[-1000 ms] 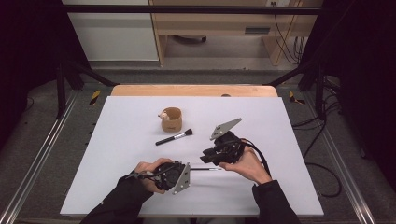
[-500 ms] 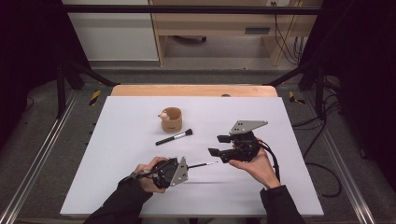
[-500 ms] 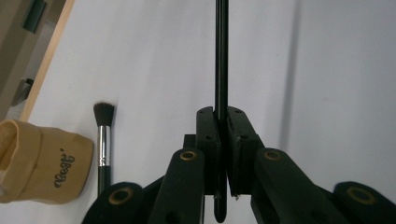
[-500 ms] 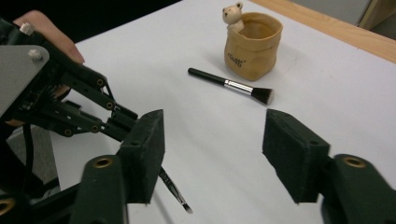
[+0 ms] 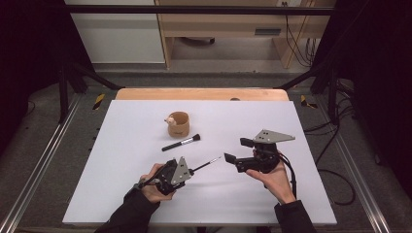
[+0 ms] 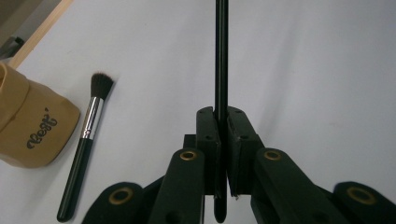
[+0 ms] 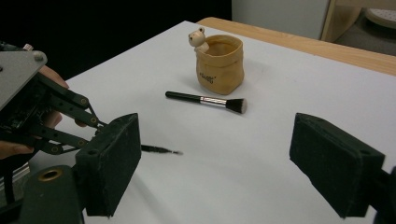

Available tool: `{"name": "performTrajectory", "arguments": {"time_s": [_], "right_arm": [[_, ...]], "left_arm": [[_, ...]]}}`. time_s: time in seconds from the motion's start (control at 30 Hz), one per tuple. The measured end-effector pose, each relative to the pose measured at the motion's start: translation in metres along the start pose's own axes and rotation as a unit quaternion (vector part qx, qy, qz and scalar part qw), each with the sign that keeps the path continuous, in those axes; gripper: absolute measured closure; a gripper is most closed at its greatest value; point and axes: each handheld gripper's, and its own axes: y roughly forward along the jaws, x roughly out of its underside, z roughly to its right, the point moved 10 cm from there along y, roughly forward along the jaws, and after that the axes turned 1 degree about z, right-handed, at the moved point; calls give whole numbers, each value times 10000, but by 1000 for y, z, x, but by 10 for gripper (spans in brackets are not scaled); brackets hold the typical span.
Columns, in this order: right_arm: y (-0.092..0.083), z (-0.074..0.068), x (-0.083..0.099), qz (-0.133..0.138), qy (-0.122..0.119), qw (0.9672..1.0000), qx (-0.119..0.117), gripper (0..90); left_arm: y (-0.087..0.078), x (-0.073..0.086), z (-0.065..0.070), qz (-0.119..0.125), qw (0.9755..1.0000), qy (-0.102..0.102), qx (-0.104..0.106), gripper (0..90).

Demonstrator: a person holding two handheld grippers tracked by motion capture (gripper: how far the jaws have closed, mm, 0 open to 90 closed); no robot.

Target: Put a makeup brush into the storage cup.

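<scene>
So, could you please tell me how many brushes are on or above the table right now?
2. A thick brush lies on the table just in front of the pouch; a thin brush is clamped in the left tongs. Any inside the pouch would be hidden.

High view looks down; both tongs views, close, share the brush (image 6: 84, 144).

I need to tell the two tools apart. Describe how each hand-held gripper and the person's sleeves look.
Both are black linkage frames with brass-coloured pivots and blocky black pads. The left hand-held gripper and the right hand-held gripper each carry a grey three-cornered plate; a black cable trails from the right. The sleeves are dark.
</scene>
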Motion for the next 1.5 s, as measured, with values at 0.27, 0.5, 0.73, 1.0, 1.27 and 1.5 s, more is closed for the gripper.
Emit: {"name": "performTrajectory", "arguments": {"time_s": [0.27, 0.5, 0.73, 1.0, 1.27, 1.5], "right_arm": [[0, 1, 6, 160, 195, 9996, 121, 123], [5, -7, 8, 199, 345, 9992, 31, 139], [10, -11, 8, 396, 560, 9976, 117, 142], [20, -15, 12, 409, 759, 9962, 72, 160], [29, -21, 13, 431, 848, 9955, 3, 188], [32, -22, 12, 481, 929, 9945, -28, 230]], "left_arm": [[0, 1, -5, 182, 9987, -469, -127, 846], [-3, -2, -8, 401, 9944, -957, -197, 846], [-2, -1, -8, 508, 9893, -1360, -171, 846], [-5, -6, -9, 709, 9824, -1717, -184, 846], [-4, -11, -6, 823, 9788, -1855, -289, 846], [1, -18, -3, 889, 9752, -1991, -365, 846]]}}
